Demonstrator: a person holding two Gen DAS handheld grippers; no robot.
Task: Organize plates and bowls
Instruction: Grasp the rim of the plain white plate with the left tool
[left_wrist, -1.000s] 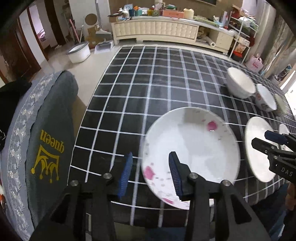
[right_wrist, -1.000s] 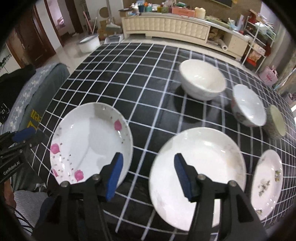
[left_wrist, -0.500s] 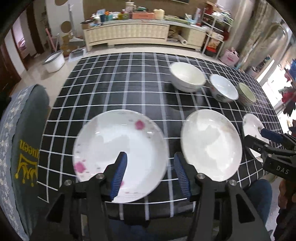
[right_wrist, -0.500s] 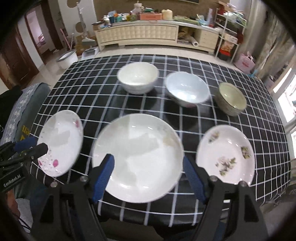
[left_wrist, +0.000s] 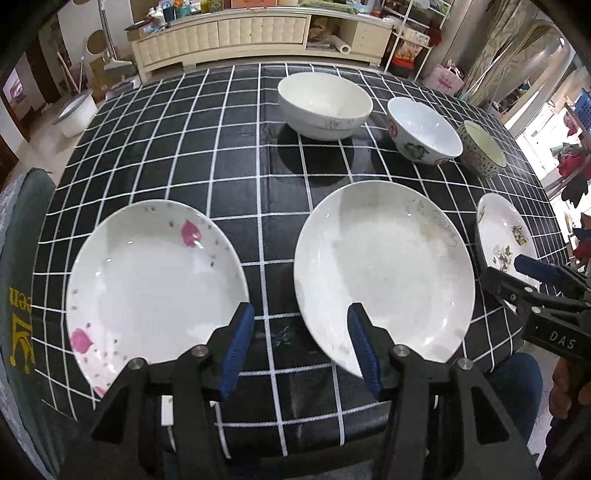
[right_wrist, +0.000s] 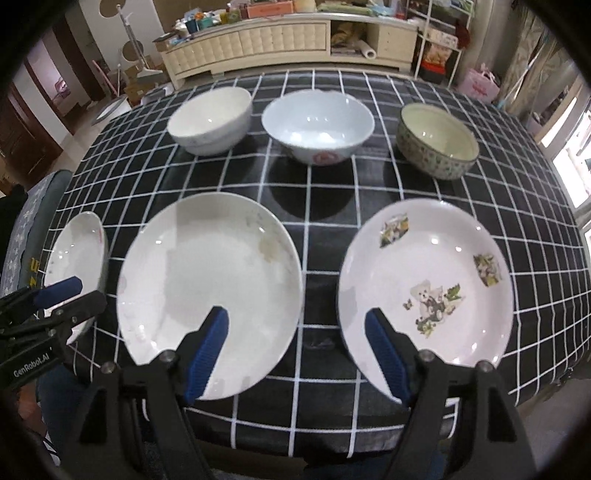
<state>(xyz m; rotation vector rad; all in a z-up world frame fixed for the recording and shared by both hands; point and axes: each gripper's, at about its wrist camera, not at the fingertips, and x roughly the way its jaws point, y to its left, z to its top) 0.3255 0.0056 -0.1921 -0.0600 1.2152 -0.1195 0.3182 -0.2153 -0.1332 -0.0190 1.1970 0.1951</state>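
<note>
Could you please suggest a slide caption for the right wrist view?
Open right gripper above the checked table: three plates in front, three bowls behind.

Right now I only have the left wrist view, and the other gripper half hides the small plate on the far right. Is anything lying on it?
Observer: No. The right wrist view shows the whole bear-print plate, bare apart from its printed pictures.
Operator: Is the right gripper open?
Observer: Yes. The right gripper has its jaws wide apart and holds nothing. It points at the gap between the plain plate and the bear-print plate.
</note>
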